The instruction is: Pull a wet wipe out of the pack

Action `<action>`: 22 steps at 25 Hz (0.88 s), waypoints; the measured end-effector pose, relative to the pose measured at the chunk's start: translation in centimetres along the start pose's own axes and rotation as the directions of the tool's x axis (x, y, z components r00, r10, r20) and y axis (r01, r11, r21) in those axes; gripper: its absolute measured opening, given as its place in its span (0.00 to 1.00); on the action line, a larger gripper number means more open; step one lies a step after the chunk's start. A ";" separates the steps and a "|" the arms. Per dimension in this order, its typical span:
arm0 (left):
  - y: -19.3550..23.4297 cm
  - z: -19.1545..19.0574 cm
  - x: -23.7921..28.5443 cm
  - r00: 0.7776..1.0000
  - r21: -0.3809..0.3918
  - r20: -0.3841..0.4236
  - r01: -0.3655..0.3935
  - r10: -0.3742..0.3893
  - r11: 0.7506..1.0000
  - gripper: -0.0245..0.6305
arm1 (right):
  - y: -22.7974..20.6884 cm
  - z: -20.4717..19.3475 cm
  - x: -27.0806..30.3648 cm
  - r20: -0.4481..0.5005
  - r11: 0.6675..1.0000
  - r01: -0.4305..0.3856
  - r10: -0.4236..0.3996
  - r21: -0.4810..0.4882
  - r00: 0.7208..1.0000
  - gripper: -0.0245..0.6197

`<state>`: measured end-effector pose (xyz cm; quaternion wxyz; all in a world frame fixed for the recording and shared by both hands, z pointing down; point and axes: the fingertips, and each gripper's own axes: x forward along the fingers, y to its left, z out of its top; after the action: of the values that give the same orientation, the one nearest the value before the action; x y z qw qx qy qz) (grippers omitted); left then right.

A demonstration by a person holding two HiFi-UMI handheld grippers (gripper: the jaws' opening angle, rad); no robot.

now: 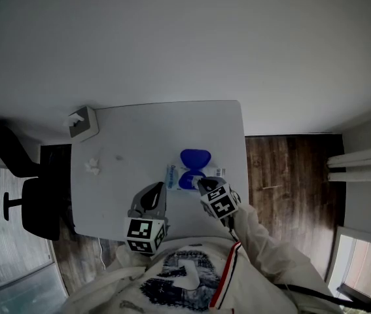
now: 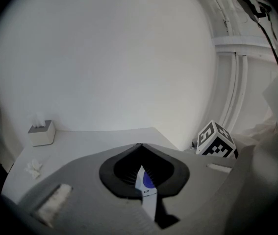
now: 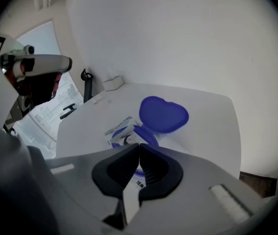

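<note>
Jaws together on left gripper (image 2: 139, 147) and right gripper (image 3: 138, 147), the right over the open-lidded pack (image 3: 120, 130).

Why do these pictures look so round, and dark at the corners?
Head view: a wide lens bows the table edges; light is dim. Left gripper view: black corners, wall washed out. Right gripper view: same dark ring, blue lid crisp, foreground soft.

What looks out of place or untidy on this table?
A crumpled white wad lies loose on the table, left of the wipe pack, near the tissue box. The pack's blue lid is open.
</note>
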<state>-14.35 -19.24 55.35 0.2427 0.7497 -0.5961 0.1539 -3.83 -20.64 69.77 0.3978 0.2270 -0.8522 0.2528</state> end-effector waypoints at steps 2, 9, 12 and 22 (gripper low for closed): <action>-0.1 -0.1 -0.2 1.000 0.001 0.003 -0.003 0.003 1.000 0.04 | 0.0 0.3 -0.4 0.015 1.000 0.003 -0.003 0.017 1.000 0.05; -0.7 -0.1 -0.7 1.000 0.006 0.012 -0.006 0.006 1.000 0.04 | -0.3 0.7 -1.3 0.069 1.000 0.017 -0.018 0.015 0.997 0.05; -0.8 -0.1 -0.9 1.000 0.006 0.015 -0.007 0.007 1.000 0.04 | -0.2 0.9 -1.7 0.088 1.000 0.022 -0.023 0.014 0.996 0.05; -1.5 -0.1 -1.0 1.000 0.013 0.022 0.003 -0.003 1.000 0.04 | 0.0 1.9 -3.7 0.140 0.999 0.030 -0.033 0.028 0.990 0.05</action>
<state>-13.15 -18.12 54.66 0.2316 0.7537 -0.5967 0.1491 -2.76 -21.16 65.82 0.3378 0.2629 -0.8711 0.2408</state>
